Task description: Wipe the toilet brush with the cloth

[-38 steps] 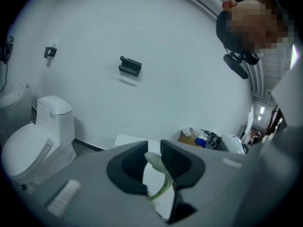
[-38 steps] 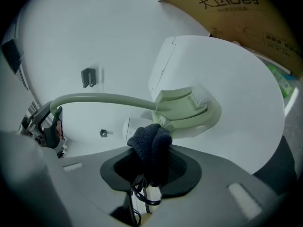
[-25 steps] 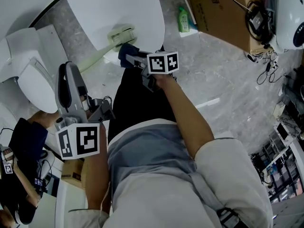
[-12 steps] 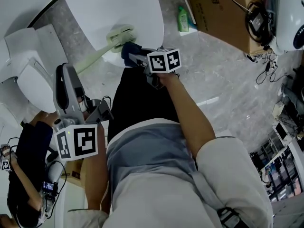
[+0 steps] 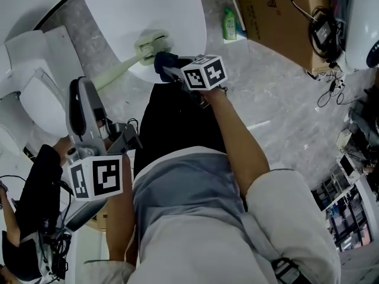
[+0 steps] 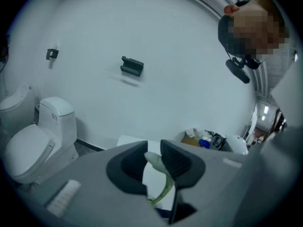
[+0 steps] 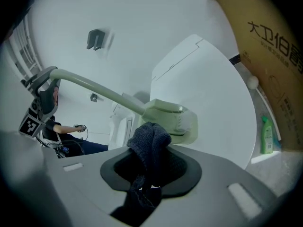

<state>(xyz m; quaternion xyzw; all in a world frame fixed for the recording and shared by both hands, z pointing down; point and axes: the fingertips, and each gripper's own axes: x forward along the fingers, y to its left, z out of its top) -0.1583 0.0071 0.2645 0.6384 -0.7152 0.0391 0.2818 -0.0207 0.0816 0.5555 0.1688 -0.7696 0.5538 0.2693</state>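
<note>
1. Here, the left gripper is pinching the toilet brush by the very end of its pale green handle. In the left gripper view its jaws are pressing in on that tip from both sides.
2. The brush is hanging in the air, its long handle slanting from the left gripper up to the brush head. In the head view the head is showing over the near edge of a white rounded fixture.
3. The right gripper is clamping a dark blue cloth between its jaws. A bunched fold of it is sticking up above them and the rest is trailing down below.
4. In the right gripper view the fold is touching the underside of the brush head, just where the handle is joining it.
5. A white toilet is standing at the left edge of the head view.
6. A green bottle is standing on the floor just beside a cardboard box.
</note>
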